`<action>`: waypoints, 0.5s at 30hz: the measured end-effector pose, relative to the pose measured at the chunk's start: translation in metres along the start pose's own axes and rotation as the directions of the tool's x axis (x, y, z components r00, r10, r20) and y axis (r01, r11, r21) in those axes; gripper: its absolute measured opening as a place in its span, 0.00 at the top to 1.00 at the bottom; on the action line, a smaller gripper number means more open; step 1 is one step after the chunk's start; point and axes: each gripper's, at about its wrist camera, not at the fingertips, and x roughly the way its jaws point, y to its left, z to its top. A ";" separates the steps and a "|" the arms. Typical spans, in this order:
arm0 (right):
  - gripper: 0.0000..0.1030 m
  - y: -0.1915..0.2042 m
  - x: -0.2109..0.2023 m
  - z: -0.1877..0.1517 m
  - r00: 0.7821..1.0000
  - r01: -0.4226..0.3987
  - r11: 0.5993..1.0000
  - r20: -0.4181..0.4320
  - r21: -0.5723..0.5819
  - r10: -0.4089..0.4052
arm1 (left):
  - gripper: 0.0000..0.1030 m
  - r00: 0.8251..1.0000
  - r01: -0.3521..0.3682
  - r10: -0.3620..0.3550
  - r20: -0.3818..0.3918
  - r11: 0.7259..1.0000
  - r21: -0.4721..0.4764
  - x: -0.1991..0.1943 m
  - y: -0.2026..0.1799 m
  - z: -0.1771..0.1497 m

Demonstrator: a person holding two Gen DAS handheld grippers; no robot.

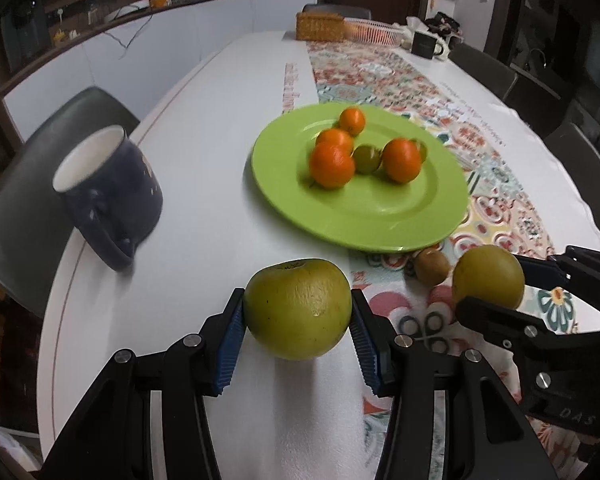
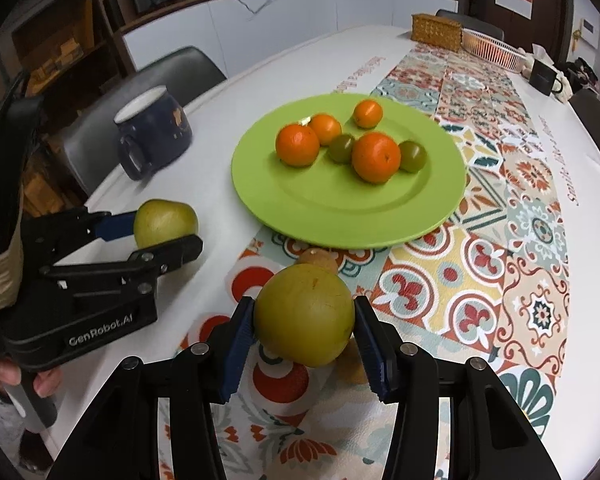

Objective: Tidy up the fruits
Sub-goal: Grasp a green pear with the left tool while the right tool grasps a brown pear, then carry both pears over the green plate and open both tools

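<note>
The white table [image 1: 204, 184] carries a patterned runner [image 2: 480, 264] and a green plate [image 2: 340, 216] holding 4 oranges and 2 small green fruits. Left of the plate stands a dark blue mug [image 2: 156, 132]. Nearer than the plate, the left tool [image 1: 298, 320] clamps a green apple [image 1: 298, 308]; the right tool [image 2: 304, 322] clamps a second green apple [image 2: 304, 314]. A kiwi [image 1: 432, 266] lies at the plate's near rim.

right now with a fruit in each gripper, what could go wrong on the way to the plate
1. The green plate already has oranges and small green fruits clustered mid-plate; dropping in a big fruit could knock them rolling.
2. The left gripper and right gripper each pinch a round green fruit by its sides, so either might slip.
3. The kiwi lies just ahead of the right gripper and could get bumped.
</note>
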 end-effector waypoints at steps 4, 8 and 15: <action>0.51 -0.005 -0.012 0.007 0.999 -0.002 1.000 0.043 0.007 0.001 | 0.52 0.999 0.011 -0.011 0.037 1.000 0.018 -0.014 -0.007 0.008; 0.51 -0.015 -0.019 0.016 0.998 0.006 1.000 0.069 0.018 -0.007 | 0.52 0.998 0.023 -0.025 0.058 0.999 0.028 -0.020 -0.015 0.018; 0.51 -0.040 -0.024 0.039 0.994 0.030 0.999 0.102 0.038 -0.034 | 0.52 0.996 0.033 -0.036 0.077 0.999 0.038 -0.019 -0.026 0.039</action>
